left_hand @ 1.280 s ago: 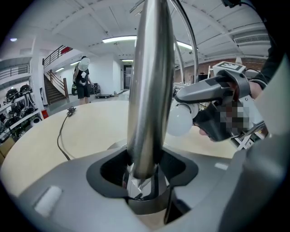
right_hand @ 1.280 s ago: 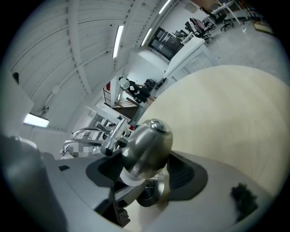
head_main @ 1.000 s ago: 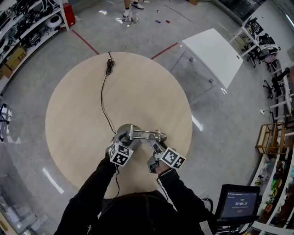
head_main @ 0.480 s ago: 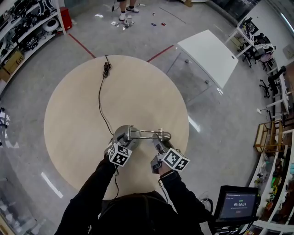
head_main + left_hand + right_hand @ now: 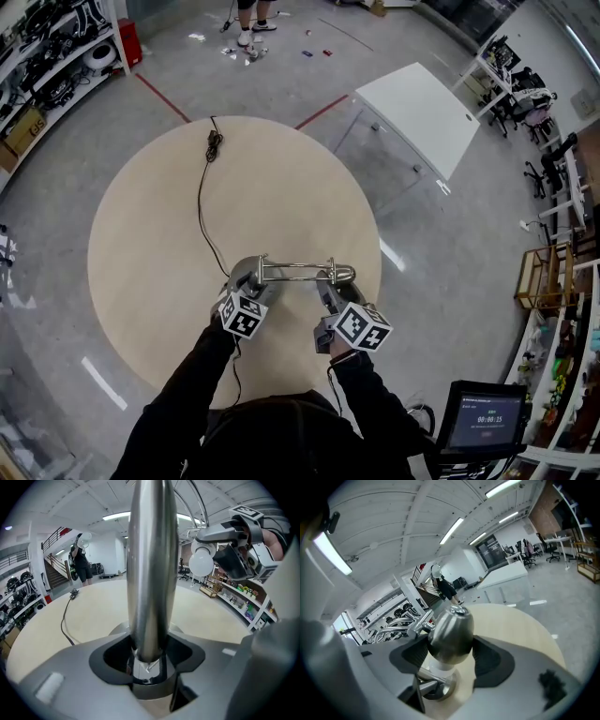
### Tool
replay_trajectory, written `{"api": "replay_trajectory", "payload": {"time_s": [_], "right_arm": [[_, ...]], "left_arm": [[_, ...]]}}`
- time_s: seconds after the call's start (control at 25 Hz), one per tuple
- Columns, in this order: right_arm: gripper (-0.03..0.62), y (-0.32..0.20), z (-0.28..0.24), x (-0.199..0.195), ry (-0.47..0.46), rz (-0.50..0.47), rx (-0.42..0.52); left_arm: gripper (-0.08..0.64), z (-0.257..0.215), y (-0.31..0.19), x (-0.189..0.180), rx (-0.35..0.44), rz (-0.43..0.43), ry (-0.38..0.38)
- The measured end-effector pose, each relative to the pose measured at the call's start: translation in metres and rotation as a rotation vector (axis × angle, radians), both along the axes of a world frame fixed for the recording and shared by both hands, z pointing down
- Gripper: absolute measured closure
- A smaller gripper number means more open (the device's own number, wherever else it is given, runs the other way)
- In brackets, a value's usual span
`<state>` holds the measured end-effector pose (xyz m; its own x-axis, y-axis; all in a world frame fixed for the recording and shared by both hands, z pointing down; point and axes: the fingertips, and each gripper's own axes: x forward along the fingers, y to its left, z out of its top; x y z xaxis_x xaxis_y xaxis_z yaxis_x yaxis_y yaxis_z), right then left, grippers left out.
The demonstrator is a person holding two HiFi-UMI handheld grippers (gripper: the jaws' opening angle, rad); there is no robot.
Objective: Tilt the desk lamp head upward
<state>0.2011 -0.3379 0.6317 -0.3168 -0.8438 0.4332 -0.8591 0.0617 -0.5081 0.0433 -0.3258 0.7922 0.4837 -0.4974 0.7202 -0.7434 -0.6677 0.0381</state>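
Lamp pole (image 5: 150, 564): top cut by upper edge. Standing person (image 5: 247, 17): legs only, rest outside frame. Shelf goods (image 5: 45, 61): too small to identify.

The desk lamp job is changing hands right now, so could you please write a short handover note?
Left gripper: jaws shut on the lamp pole, just above the base, apparently steadying it.
Right gripper: jaws shut on the lamp head.
The lamp stands near the close edge of the round table; its cord trails to the far edge.
Done: both grips are made.
Left: the bulb faces downward, so swing the head upward, then release.
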Motion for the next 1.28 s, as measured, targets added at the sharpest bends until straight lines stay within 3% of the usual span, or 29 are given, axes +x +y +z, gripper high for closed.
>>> {"api": "replay_trajectory", "payload": {"time_s": [0.84,1.28], "right_arm": [[0.296,0.011,-0.082,0.003,0.305,-0.066,0.154],[0.301,0.011,-0.100,0.000,0.392,-0.104,0.202]], "left_arm": [[0.331,-0.005,0.010,-0.002,-0.004,0.001,-0.036],[0.331,-0.001,0.008,-0.001,-0.011,-0.003,-0.042]]}}
